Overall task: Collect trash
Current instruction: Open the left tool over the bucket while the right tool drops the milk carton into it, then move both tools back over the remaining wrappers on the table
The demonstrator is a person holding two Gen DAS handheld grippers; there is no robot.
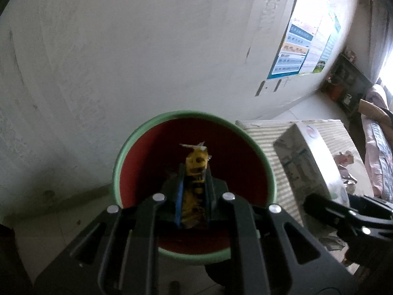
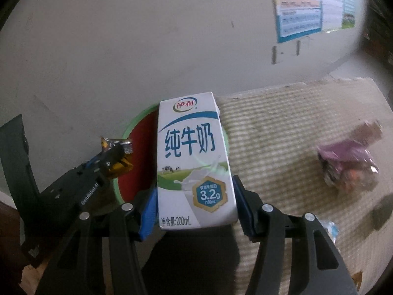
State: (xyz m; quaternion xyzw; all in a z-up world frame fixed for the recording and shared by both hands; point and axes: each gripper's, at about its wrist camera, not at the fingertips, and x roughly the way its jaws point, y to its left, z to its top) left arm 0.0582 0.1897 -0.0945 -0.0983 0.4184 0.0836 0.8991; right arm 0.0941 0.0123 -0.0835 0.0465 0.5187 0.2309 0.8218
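A yellow wrapper (image 1: 195, 172) is pinched between the pressed-together left tongs (image 1: 194, 184). In the left wrist view it is held right over the bin (image 1: 118, 172), a round one with a green rim and a red inside, in the lower middle of the frame. The bottom of the bin is hidden by the tongs, so it cannot be told what is already in there.

A white milk carton (image 2: 194, 162) is pinched by the right tongs (image 2: 195, 206), with a blue pad pressed on each of its sides. In the right wrist view it is held upright in the middle of the frame, and part of the bin's green rim is hidden behind it. The carton looks to be near the rim, not yet over the red inside (that is only a guess from this angle).

At the right of that view a purple wrapper (image 2: 348, 164) is seen lying on the striped mat (image 2: 282, 127). It is still to be picked up.

What could go wrong? The light wrapper could stick to a pad when it is let go. The carton could be let go too soon, hit the rim and fall outside. The two tongs are close together, so they could be bumped over the bin.
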